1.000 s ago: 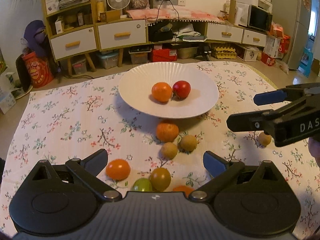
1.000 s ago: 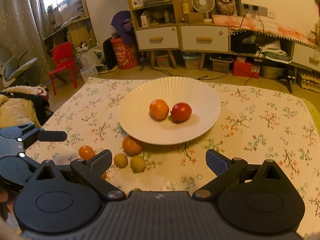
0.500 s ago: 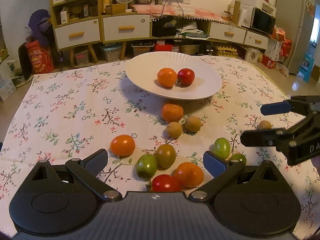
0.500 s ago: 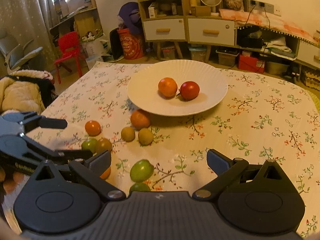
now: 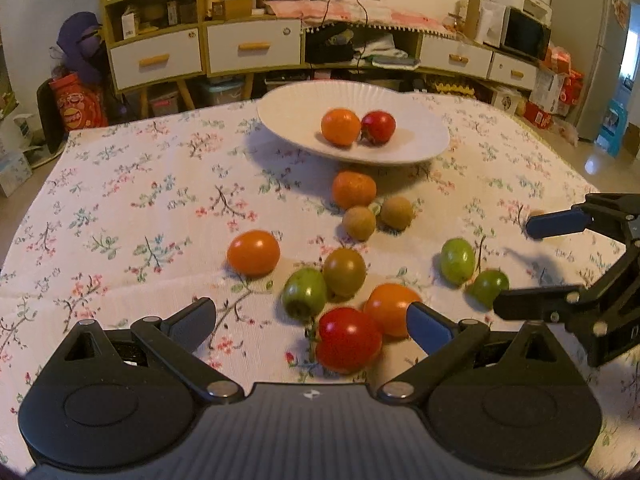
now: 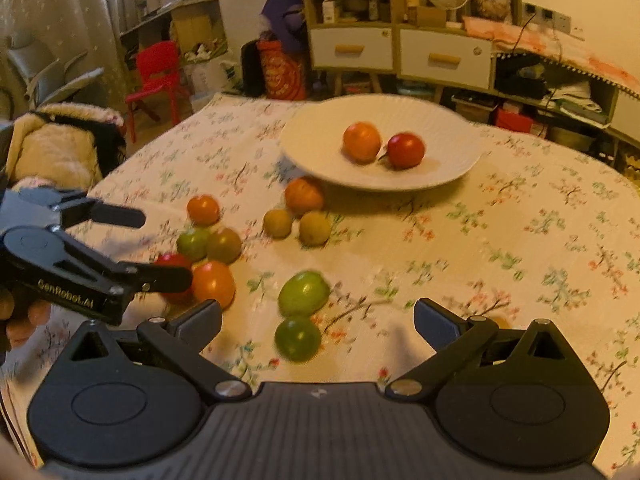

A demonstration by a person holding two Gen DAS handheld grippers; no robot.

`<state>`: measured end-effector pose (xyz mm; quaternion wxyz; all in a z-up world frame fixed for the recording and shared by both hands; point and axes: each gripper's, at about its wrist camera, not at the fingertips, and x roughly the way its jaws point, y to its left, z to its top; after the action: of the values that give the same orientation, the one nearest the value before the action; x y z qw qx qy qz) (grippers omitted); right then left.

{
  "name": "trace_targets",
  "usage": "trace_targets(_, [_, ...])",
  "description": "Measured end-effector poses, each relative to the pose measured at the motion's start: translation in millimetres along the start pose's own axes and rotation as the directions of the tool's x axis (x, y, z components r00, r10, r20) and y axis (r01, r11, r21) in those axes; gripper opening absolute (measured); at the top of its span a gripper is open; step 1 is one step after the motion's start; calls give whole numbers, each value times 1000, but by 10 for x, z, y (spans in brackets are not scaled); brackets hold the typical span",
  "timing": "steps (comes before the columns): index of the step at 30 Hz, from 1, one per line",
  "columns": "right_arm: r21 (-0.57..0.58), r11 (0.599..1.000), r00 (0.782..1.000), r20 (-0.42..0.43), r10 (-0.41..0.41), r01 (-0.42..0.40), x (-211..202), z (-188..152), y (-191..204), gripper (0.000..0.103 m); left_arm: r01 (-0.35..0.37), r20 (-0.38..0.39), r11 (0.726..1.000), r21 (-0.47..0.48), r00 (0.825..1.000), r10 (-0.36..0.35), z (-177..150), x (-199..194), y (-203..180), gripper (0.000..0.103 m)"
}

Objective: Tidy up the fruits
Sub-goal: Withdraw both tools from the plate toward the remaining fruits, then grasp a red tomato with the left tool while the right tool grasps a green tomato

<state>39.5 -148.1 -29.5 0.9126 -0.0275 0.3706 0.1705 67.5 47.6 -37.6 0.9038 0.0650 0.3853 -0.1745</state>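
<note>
Left gripper (image 5: 310, 318): we are holding its fingers wide apart, gripping nothing. A red tomato (image 5: 348, 339) is sitting between the fingers, nearer the right one, with an orange tomato (image 5: 390, 308) just behind it at 1 o'clock, touching it.

Right gripper (image 6: 318, 318): we are keeping its fingers spread too, empty. Two green fruits (image 6: 303, 293) are lying in the gap, one behind the other, touching or nearly so; motion blur is softening them.

Outward in the left wrist view, a green and an olive-brown tomato (image 5: 344, 271) are sitting side by side at 12 o'clock of the red one. A lone orange tomato (image 5: 253, 252) is lying at 10 o'clock. Farther on, two small tan fruits (image 5: 359, 222) are resting just in front of an orange citrus fruit (image 5: 353, 189).

Beyond that, the white plate (image 5: 420, 128) is holding one orange fruit (image 5: 340, 126) and one red tomato (image 5: 378, 127), touching. Everything is resting on the tabletop's floral cloth (image 5: 132, 216).
</note>
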Motion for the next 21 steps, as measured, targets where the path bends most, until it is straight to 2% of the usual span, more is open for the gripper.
trace_targets(10, [-75,997,999,-49,-15,11,81,-161,135,98,26,-45,1000,-10,999,-27,-100,43,-24,99])
trace_targets(18, [-113,993,998,-42,-36,31,84,-165,167,85,56,-57,998,-20,997,-58,-109,45,-34,74])
trace_targets(21, [-127,991,999,-39,-35,30,71,-164,179,78,80,-56,997,-17,995,-81,-95,32,-57,60])
